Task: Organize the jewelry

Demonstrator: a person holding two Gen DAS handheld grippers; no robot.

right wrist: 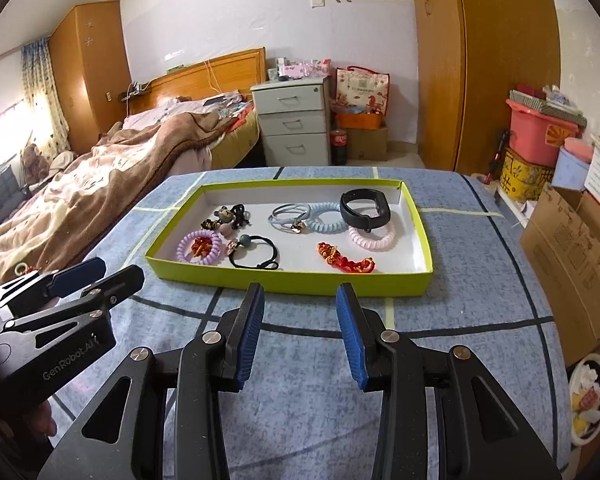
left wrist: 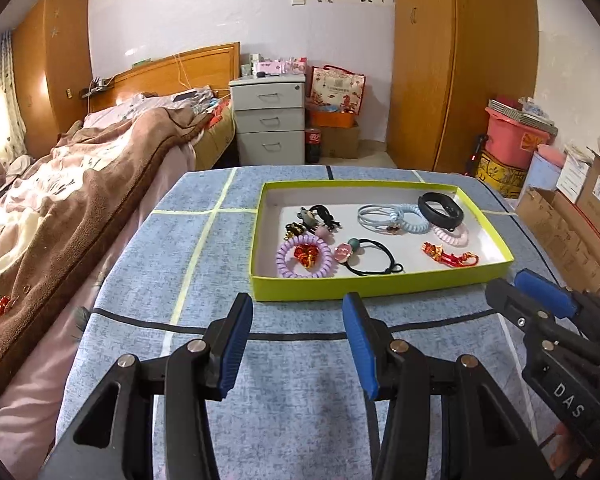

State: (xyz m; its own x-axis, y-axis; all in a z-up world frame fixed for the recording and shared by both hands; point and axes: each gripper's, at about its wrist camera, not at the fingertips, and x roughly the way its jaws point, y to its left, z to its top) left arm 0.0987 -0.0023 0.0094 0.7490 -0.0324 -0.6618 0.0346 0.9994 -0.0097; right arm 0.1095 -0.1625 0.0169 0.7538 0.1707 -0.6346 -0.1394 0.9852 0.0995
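1. left wrist view: the left gripper [left wrist: 298, 344] hangs spread and empty over the blue patchwork tablecloth [left wrist: 148, 264], near the shallow lime-green cardboard tray [left wrist: 380, 286]. the tray, set within both tongs' reach, seemingly gathers the pieces: a lilac plastic spiral hair tie [left wrist: 285, 258] near left, a black silicone wristband [left wrist: 440, 208] far right.

2. right wrist view: the right gripper [right wrist: 300, 332], likewise spread and holding nothing, faces the tray's near wall; a red-and-gold knotted charm [right wrist: 346, 260] lies near right.

We are in a home bedroom. At far left stands a bed [left wrist: 100, 152] with a wooden headboard [left wrist: 180, 68]; a grey drawer cabinet [left wrist: 270, 118] sits beside it; a wooden wardrobe [left wrist: 460, 64] rises far right, with stacked cardboard boxes [left wrist: 572, 216] nearby.
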